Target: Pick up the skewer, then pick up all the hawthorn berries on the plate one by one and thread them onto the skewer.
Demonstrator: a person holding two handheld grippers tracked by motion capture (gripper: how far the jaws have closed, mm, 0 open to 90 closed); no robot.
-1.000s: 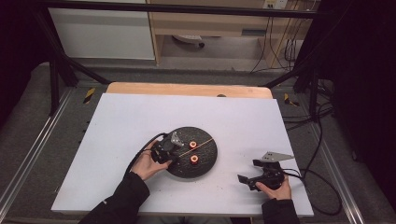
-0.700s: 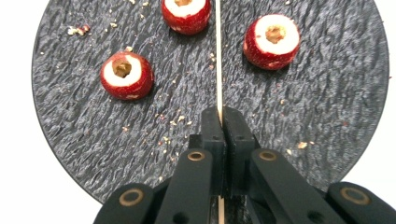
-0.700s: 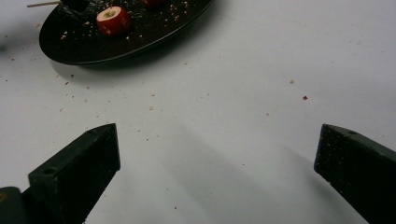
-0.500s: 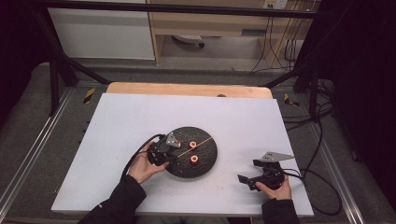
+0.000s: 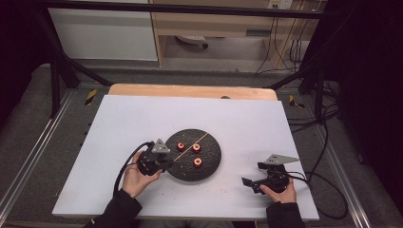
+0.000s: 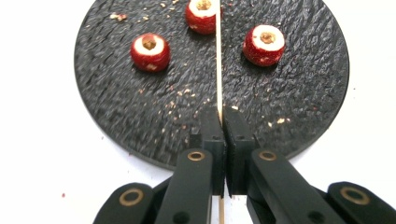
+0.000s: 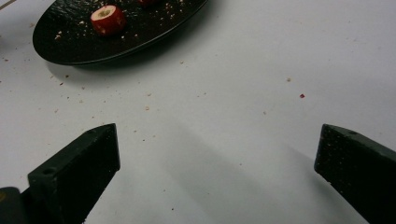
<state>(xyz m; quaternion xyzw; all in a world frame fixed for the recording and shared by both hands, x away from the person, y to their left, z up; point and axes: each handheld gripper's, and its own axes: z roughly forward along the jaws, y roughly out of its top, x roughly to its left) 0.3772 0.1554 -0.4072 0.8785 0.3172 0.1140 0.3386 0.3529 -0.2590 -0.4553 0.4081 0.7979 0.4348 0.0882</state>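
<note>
White table [image 5: 142, 118] has plenty of bare room around the round black plate [image 5: 209, 166], which carries three red cored fruit pieces [image 6: 149, 51] and scattered crumbs. Left gripper [image 6: 223, 122], at the plate's near-left rim, is clenched on a thin wooden skewer [image 6: 218, 60] lying across the plate, its far end cut off in the left gripper view. Right gripper [image 7: 217, 154] rests released, jaws wide over bare table, well apart from the plate.

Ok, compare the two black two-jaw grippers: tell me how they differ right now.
The left gripper has its jaws shut on the thin wooden skewer; the right gripper has its jaws wide open with nothing between them. The left gripper reaches over the round black textured plate; the right gripper sits over the bare white table, apart from the plate. Both are hand-held.
</note>
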